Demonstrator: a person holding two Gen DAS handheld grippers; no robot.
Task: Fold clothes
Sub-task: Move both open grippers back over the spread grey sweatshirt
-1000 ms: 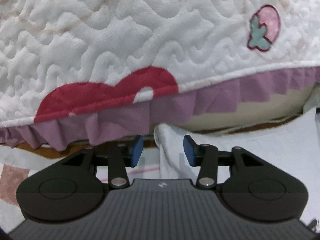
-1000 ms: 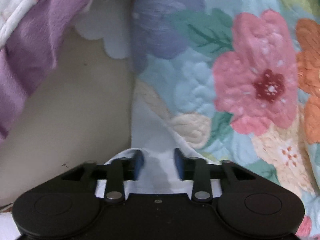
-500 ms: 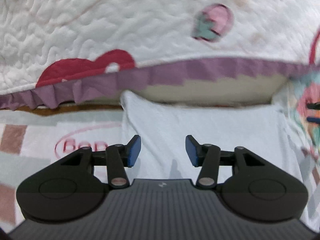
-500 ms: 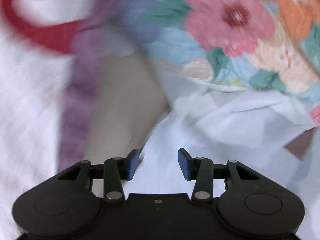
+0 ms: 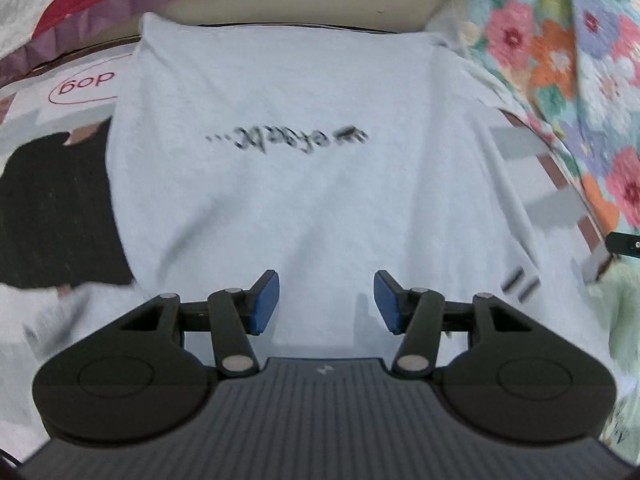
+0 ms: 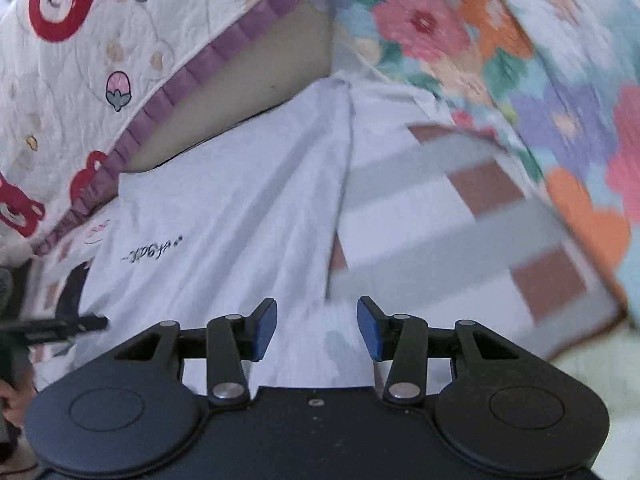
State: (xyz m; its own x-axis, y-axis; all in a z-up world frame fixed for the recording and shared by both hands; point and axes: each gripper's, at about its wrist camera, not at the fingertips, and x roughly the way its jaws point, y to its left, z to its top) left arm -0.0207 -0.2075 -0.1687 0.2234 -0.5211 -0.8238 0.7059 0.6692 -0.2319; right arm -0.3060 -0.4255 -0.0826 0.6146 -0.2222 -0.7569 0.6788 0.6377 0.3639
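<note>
A white T-shirt (image 5: pixel 300 184) with a line of black script (image 5: pixel 288 138) lies spread flat on a checked mat. My left gripper (image 5: pixel 326 292) hovers over the shirt's near part, its jaws opening, with nothing between the blue pads. In the right wrist view the same shirt (image 6: pixel 224 208) runs off to the left, one long fold along its right side. My right gripper (image 6: pixel 317 316) is open above the shirt's near right edge and holds nothing. The other gripper (image 6: pixel 40 328) shows at the left edge of that view.
A white quilt with red bears and a purple frill (image 6: pixel 80 60) hangs behind the shirt, above a beige base (image 6: pixel 248 92). A floral blanket (image 5: pixel 560 60) borders the right side. The checked mat (image 6: pixel 440 220) extends to the right of the shirt. A black printed patch (image 5: pixel 52 208) lies to the left.
Both grippers have pulled back from the quilt's edge toward the near side. The whole shirt now shows in front of them. Both pairs of jaws stand a little wider.
</note>
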